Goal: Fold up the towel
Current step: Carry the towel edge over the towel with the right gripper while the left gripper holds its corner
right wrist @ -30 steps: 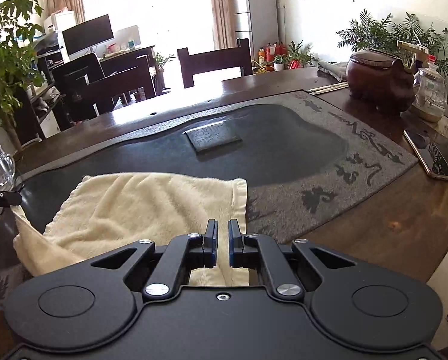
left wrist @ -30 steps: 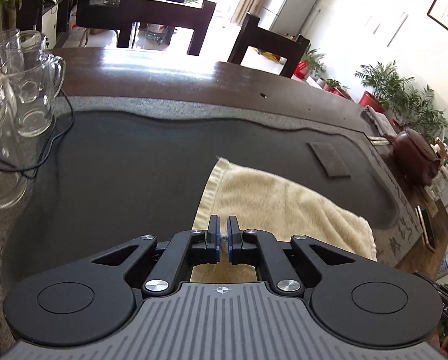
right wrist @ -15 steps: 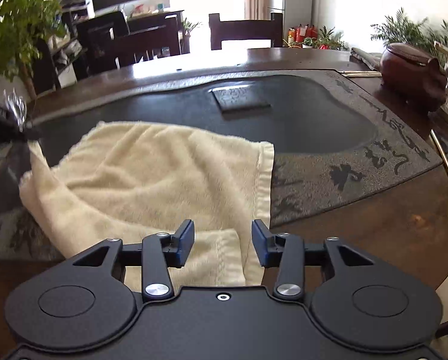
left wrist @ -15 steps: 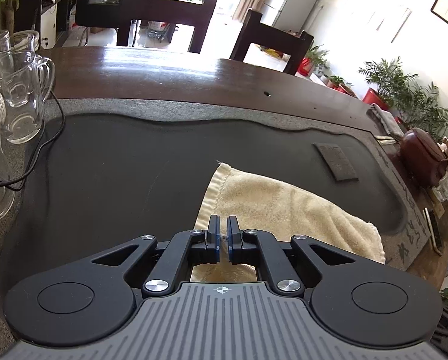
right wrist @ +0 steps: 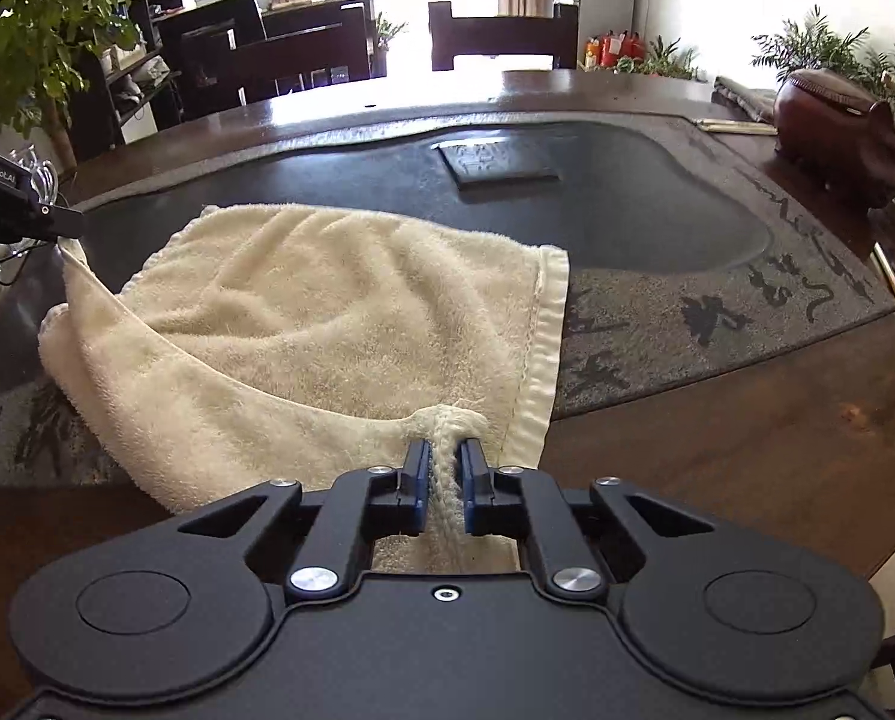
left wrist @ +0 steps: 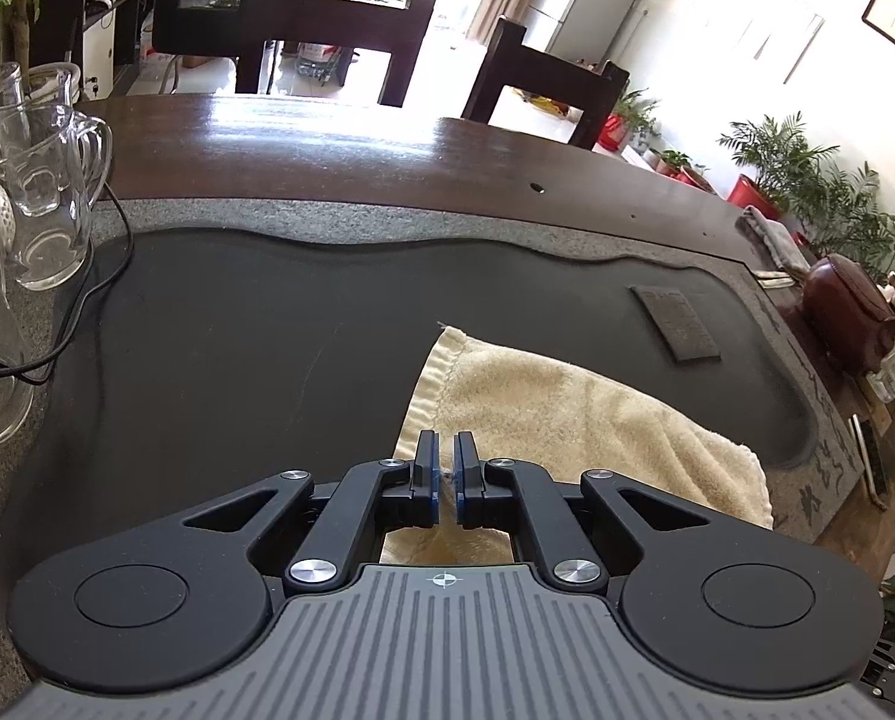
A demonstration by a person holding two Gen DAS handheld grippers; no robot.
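Half a second ago the right gripper (right wrist: 446, 468) stood spread above the towel's near corner; its jaws have just been closing, and they now pinch a bunched ridge of the towel (right wrist: 327, 324) between the blue pads; the left gripper (left wrist: 446, 471) has hardly shifted over the same second, its jaws pressed almost together on a thin edge of cloth, with the towel's corner lifted up to it as the right wrist view shows.

Around the work: a dark stone tea tray (left wrist: 237, 360) with a grey speckled rim fills the wooden table (left wrist: 327, 138); glass pitchers (left wrist: 45, 204) stand at the tray's left edge, and a black cable (left wrist: 96, 288) curls from them onto the dark surface; a small dark rectangular block (right wrist: 495, 163) lies on the tray beyond the towel, well apart from it; a brown clay pot (right wrist: 837, 120) sits on the table's far right; a phone (left wrist: 870, 462) lies by the right rim; dark chairs (right wrist: 501, 36) and potted plants (right wrist: 33, 30) stand behind; nothing lies between the grippers and the cloth.

The towel is cream terry with a stitched hem (right wrist: 543, 330); it lies across the tray's near side and over its patterned border, rumpled, one layer drooping in a slack fold between the two pinched corners.
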